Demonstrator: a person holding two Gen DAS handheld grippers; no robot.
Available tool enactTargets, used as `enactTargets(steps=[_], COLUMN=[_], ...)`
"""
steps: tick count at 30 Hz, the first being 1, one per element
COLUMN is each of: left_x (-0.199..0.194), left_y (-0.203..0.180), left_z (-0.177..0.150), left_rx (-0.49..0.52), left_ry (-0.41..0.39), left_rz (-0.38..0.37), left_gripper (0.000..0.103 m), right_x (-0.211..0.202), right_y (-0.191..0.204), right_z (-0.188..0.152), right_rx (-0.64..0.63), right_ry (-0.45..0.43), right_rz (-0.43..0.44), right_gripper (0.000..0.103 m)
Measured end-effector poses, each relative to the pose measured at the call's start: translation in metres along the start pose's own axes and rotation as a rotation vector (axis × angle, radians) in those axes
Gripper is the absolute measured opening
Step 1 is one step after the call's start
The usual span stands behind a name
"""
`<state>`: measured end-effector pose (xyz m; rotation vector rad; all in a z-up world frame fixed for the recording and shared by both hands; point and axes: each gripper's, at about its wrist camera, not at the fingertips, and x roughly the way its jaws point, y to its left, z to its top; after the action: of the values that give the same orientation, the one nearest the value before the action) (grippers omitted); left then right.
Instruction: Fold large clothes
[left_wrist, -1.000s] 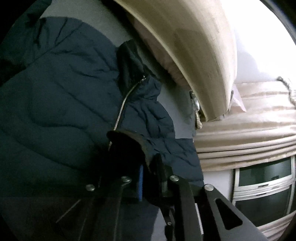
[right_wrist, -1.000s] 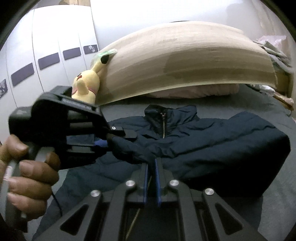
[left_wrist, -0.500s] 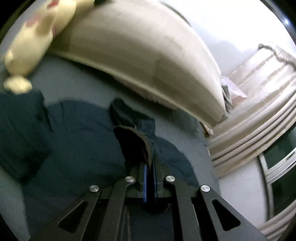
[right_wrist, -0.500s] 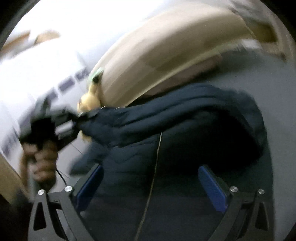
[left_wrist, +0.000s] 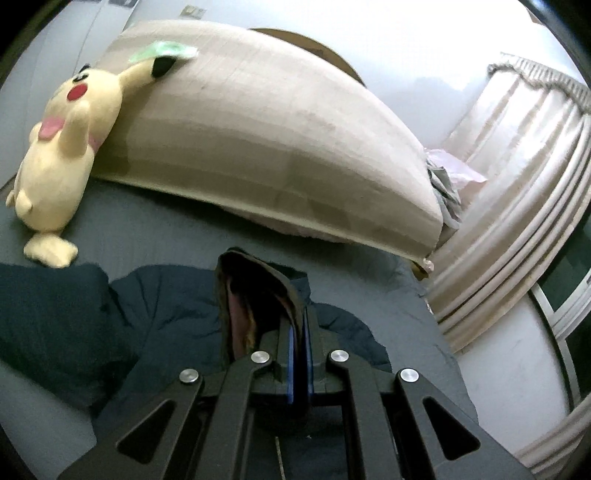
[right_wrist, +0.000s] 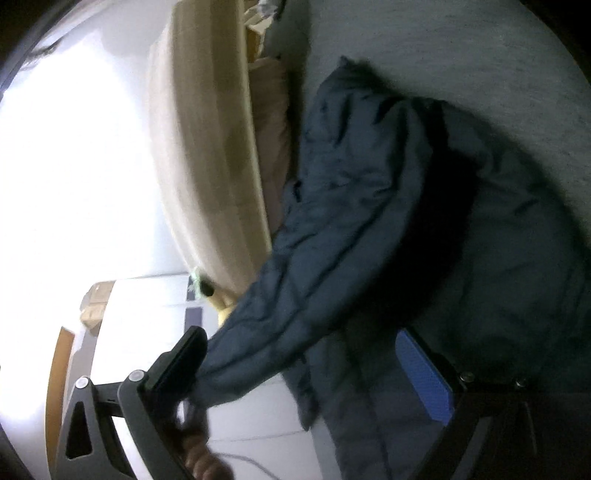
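Grey bed (left_wrist: 155, 225) with a yellow plush toy (left_wrist: 59, 147) at its far left carries the navy puffer jacket (left_wrist: 166, 314), whose cuff the left tongs (left_wrist: 300, 339) pinch tight, while the right tongs (right_wrist: 306, 369) stand wide apart, gripping nothing, over its sleeve.

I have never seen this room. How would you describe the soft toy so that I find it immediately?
Start at the large beige headboard that leans at the head of the bed. At its left end, in the left wrist view, the soft toy rests against it, beyond the dark blue jacket. It is the only pale yellow thing there, with red cheeks and a black-tipped ear.
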<state>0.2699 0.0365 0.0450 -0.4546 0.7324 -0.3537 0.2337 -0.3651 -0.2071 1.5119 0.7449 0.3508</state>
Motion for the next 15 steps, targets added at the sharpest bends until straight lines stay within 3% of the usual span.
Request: enactTargets(steps=[1, 3, 4, 5, 6, 10, 13, 15], left_x=[-0.003, -0.008, -0.012, -0.017, -0.021, -0.024, 0.002, 0.023], left_y=[-0.003, -0.008, -0.009, -0.010, -0.010, 0.010, 0.045, 0.068], left_z=[0.001, 0.003, 0.004, 0.006, 0.007, 0.000, -0.025, -0.045], left_rx=[0.012, 0.030, 0.041, 0.051, 0.061, 0.056, -0.010, -0.040], left_ry=[-0.007, -0.022, -0.034, -0.048, -0.064, -0.110, -0.043, 0.015], left_rz=[-0.003, -0.003, -0.002, -0.002, 0.004, 0.060, 0.122, 0.189], left_gripper=[0.004, 0.004, 0.004, 0.004, 0.004, 0.004, 0.004, 0.004], right_x=[0.001, 0.006, 0.008, 0.008, 0.011, 0.011, 0.023, 0.026], right_y=[-0.002, -0.003, -0.004, -0.004, 0.000, 0.031, 0.016, -0.005], right_z=[0.005, 0.018, 0.024, 0.028, 0.034, 0.030, 0.024, 0.024], right_rx=[0.012, 0.029, 0.038, 0.042, 0.031, -0.175, -0.197, -0.152], right_ry=[-0.015, -0.048, -0.058, -0.065, -0.070, -0.056, 0.014, 0.039], right_rz=[-0.001, -0.011, -0.027, -0.047, -0.079, -0.133, -0.253, -0.317], right_gripper=[0.103, 0.091, 0.067, 0.028, 0.018, 0.017, 0.018, 0.027])
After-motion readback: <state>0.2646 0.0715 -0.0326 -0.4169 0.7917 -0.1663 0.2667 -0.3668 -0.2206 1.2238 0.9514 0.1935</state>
